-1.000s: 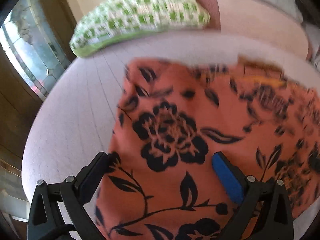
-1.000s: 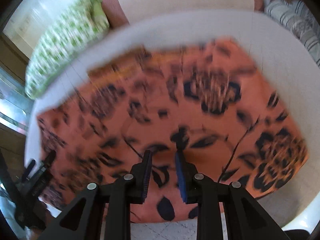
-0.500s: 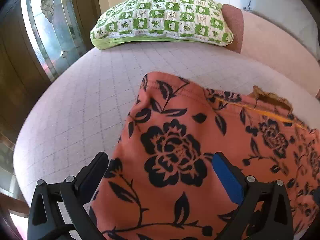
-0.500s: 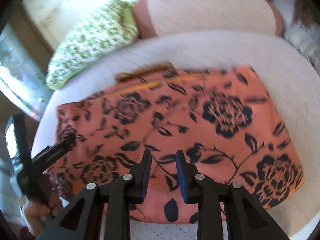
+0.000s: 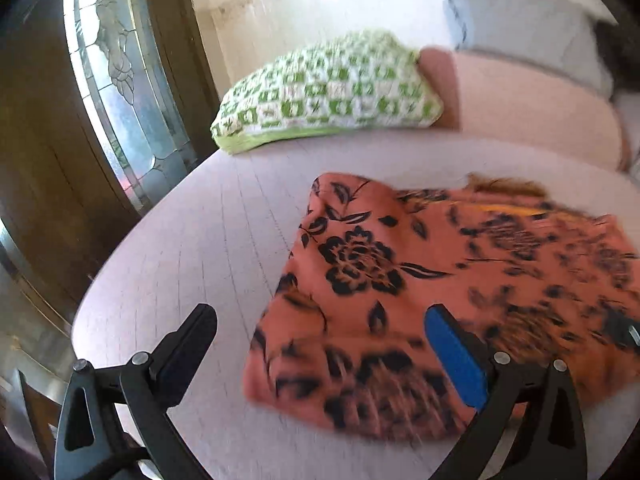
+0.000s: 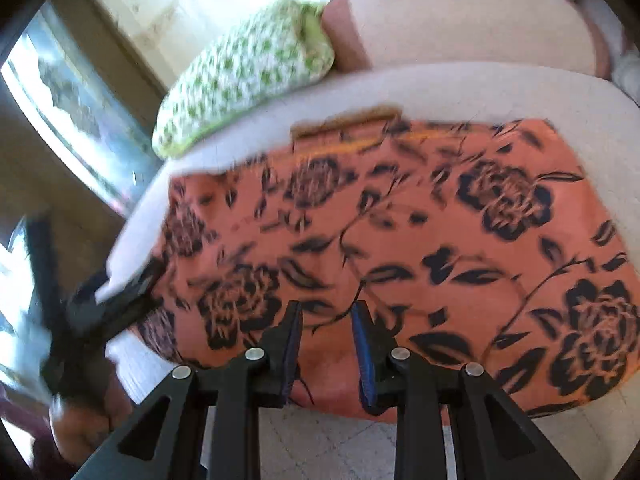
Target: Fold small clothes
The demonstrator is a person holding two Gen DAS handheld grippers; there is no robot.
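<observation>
Your left wrist view looks low from the garment's (image 5: 420,280) left edge; right wrist view from its near edge — both share the green pillow (image 6: 248,68).

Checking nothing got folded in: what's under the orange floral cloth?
The cloth lies on the pale quilted bed, which shows all round it. A brown edge peeks out behind; anything else beneath is covered.

Daylit, motion-blurred, fisheye-warped edges
</observation>
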